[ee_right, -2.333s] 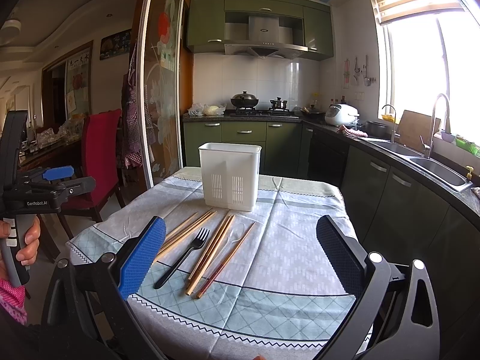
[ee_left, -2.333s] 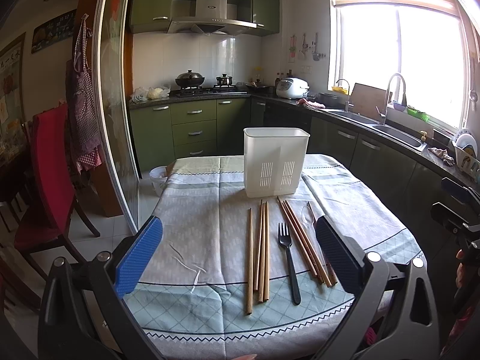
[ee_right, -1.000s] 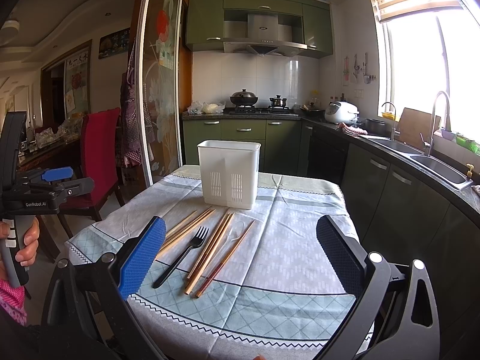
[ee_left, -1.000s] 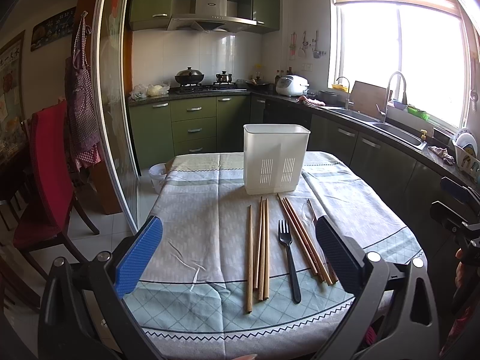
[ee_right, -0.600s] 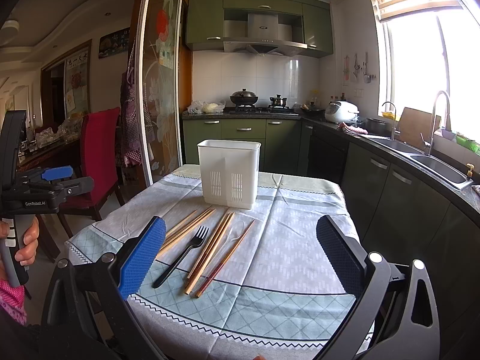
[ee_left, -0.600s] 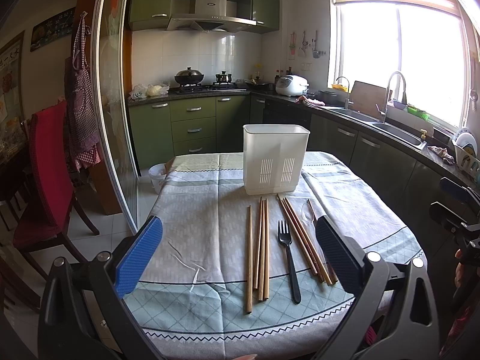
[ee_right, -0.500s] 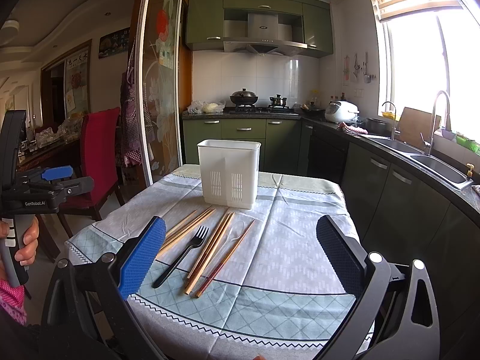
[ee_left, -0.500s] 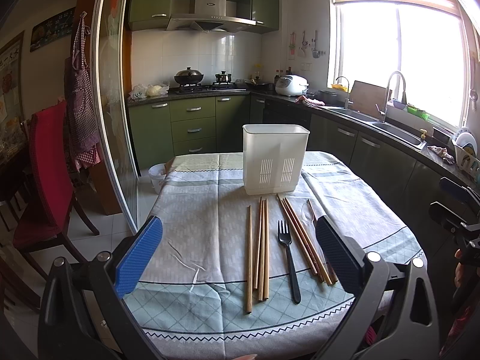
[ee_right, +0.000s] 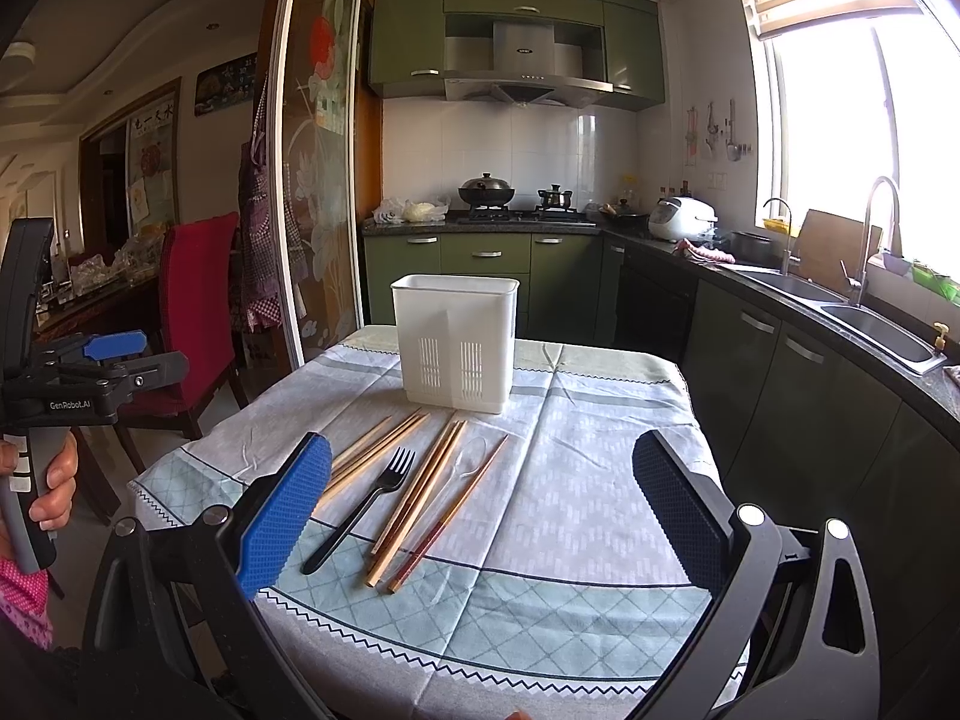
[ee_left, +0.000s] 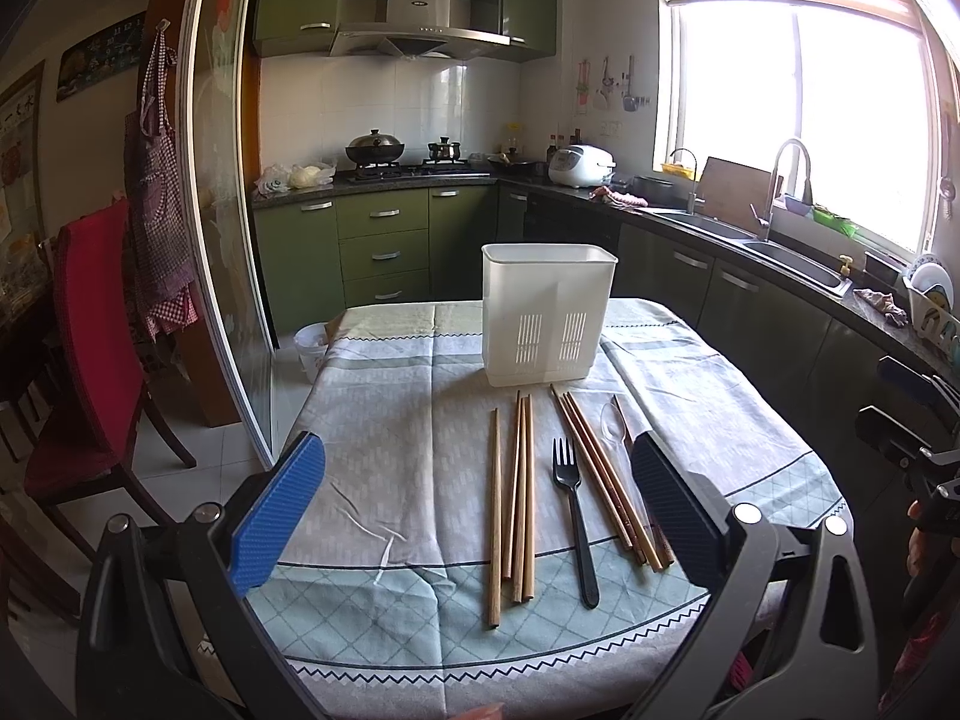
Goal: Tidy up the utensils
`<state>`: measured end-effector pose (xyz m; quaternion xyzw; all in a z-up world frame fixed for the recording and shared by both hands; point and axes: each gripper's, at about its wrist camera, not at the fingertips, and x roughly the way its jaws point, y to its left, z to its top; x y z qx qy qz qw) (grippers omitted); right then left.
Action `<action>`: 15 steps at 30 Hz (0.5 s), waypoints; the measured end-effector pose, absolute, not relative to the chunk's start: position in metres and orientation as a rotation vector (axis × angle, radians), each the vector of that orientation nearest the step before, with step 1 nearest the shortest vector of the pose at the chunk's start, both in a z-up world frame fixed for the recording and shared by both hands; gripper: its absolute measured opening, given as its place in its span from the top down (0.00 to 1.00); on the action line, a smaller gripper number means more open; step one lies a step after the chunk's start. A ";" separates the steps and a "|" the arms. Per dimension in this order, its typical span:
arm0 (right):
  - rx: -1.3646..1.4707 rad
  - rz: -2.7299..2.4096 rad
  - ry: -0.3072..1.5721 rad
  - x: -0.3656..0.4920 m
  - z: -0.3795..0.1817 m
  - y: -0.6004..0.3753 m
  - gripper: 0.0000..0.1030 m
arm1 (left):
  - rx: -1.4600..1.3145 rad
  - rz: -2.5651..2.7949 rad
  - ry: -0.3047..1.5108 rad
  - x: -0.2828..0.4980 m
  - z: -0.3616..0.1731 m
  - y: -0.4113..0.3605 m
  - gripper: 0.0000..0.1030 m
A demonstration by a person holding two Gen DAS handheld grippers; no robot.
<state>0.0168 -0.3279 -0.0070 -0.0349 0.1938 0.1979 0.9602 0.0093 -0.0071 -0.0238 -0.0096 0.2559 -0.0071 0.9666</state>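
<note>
Left tongs (ee_left: 477, 501): spread wide, pinching nothing, held above the near edge of the bench.
Right tongs (ee_right: 483, 504): spread wide as well, holding nothing, above the same near edge; the left tongs show at the far left of this view, gripped by a hand (ee_right: 51, 483).
Bench (ee_left: 384, 450): covered with a pale patterned cloth; every utensil lies on it ahead of both tongs.
Utensil holder (ee_left: 547, 313): white, upright, slotted at the front, standing beyond the utensils, farthest from the tongs.
Light chopsticks (ee_left: 516, 498): three, lying lengthwise between the left tongs' fingers, tips toward the holder.
Black fork (ee_left: 575, 516): just right of the light chopsticks, tines toward the holder.
Darker chopsticks (ee_left: 603, 474): right of the fork, angled, running toward the left tongs' right finger.
Clear spoon (ee_left: 612, 423): beside the darker chopsticks, partly hidden by that finger.
</note>
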 end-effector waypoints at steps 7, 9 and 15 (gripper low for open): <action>-0.046 0.437 0.507 0.052 -0.012 -0.334 0.04 | -0.026 -0.041 0.678 0.059 -0.033 -0.006 0.06; -0.023 0.446 0.571 0.069 -0.014 -0.337 0.04 | -0.052 -0.060 0.774 0.082 -0.042 -0.008 0.06; 0.059 0.449 0.829 0.127 -0.037 -0.340 0.04 | -0.053 -0.166 1.136 0.148 -0.093 -0.035 0.06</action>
